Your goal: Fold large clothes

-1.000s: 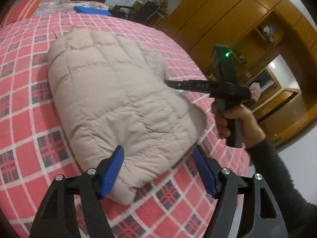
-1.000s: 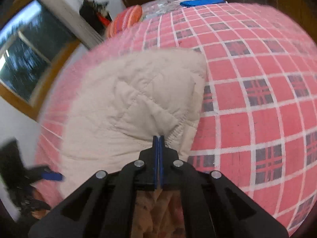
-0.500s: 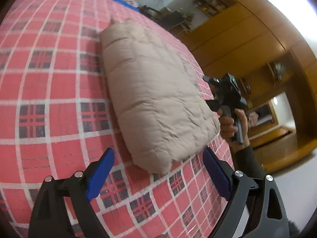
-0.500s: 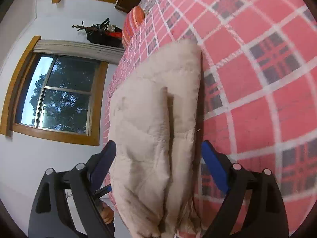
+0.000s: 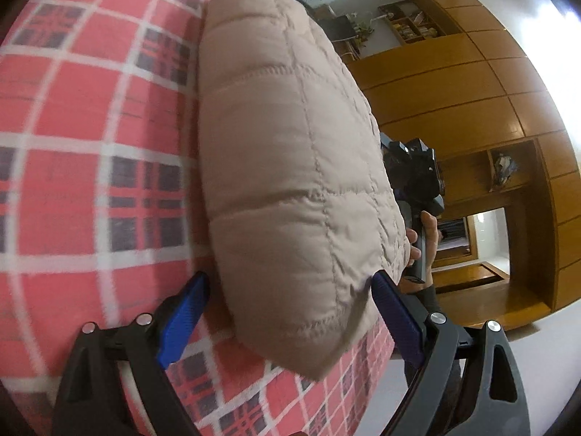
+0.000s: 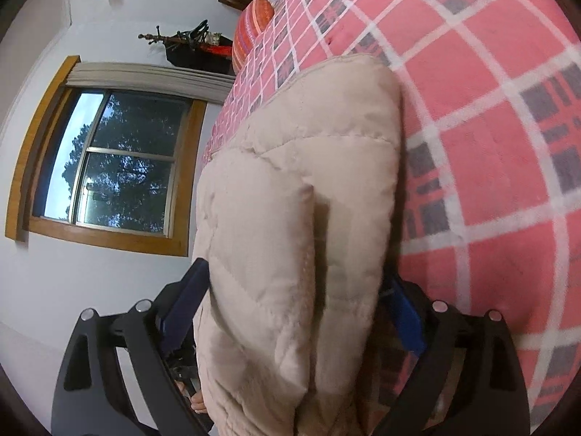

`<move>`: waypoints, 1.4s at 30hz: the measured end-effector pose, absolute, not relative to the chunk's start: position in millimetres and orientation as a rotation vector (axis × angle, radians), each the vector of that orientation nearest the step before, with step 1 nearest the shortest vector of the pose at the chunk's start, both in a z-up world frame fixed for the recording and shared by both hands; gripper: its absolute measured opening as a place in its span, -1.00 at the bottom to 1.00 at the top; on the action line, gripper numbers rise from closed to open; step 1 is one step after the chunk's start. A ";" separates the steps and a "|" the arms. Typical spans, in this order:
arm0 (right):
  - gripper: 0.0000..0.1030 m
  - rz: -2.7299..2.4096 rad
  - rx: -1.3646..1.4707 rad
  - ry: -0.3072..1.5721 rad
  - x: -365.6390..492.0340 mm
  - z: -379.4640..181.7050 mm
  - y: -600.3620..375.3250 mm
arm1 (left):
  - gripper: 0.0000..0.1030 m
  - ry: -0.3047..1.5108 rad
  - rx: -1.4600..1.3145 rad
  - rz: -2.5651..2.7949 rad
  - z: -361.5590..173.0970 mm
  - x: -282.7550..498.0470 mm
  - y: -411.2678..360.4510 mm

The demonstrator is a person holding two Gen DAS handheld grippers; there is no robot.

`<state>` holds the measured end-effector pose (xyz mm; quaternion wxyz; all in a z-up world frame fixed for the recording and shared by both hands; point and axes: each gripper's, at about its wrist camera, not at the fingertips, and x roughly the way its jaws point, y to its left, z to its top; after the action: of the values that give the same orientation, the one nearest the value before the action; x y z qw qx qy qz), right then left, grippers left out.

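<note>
I found the beige quilted jacket (image 5: 290, 181) already folded compact on the plaid bedspread (image 5: 90, 145); both my left gripper (image 5: 290, 312) and right gripper (image 6: 294, 312) stood apart, straddling its near end, unclamped; only a final fold or lift seemingly remained.

The folded beige jacket (image 5: 290, 189) hides most of the right claw (image 5: 414, 178) in the left wrist view; only its dark body and part of the hand (image 5: 426, 239) gripping it show past the jacket's right edge. In the right wrist view the jacket's near end runs off the bottom edge, and its bulk covers part of the blue pads (image 6: 405, 316). Below the left pad, something dark and a bit of a hand (image 6: 198, 403) show, too cramped to make out. The bed's (image 5: 72, 145) plaid cover blurs at the near left.
</note>
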<state>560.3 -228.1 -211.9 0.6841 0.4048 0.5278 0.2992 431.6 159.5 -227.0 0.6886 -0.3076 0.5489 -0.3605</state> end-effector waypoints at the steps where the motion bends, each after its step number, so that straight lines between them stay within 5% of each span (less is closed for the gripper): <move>1: 0.78 0.675 0.902 1.184 560.7 -211.7 -226.6 | 0.77 1.233 -0.686 -0.815 -227.5 432.2 154.4; 5: 0.74 0.680 0.892 1.178 562.4 -207.5 -223.9 | 0.77 1.253 -0.647 -0.803 -226.8 433.5 140.8; 9: 0.13 0.692 0.892 1.175 561.9 -209.4 -221.6 | 0.75 1.268 -0.639 -0.791 -221.1 431.1 129.0; 15: -0.22 0.694 0.896 1.122 548.1 -196.8 -218.4 | 0.26 1.275 -0.567 -0.774 -201.1 432.0 121.2; 31: -0.28 0.811 0.850 1.053 478.7 -142.5 -109.0 | 0.22 1.200 -0.479 -0.750 -137.1 381.7 182.1; 42: -0.28 0.895 0.812 1.139 425.2 -163.5 -21.1 | 0.22 1.215 -0.524 -0.746 -161.1 345.1 217.8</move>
<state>425.2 -21.1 -163.5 0.6745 0.3610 0.5064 0.3978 345.1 217.8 -161.1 0.7251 -0.2373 0.5508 -0.3383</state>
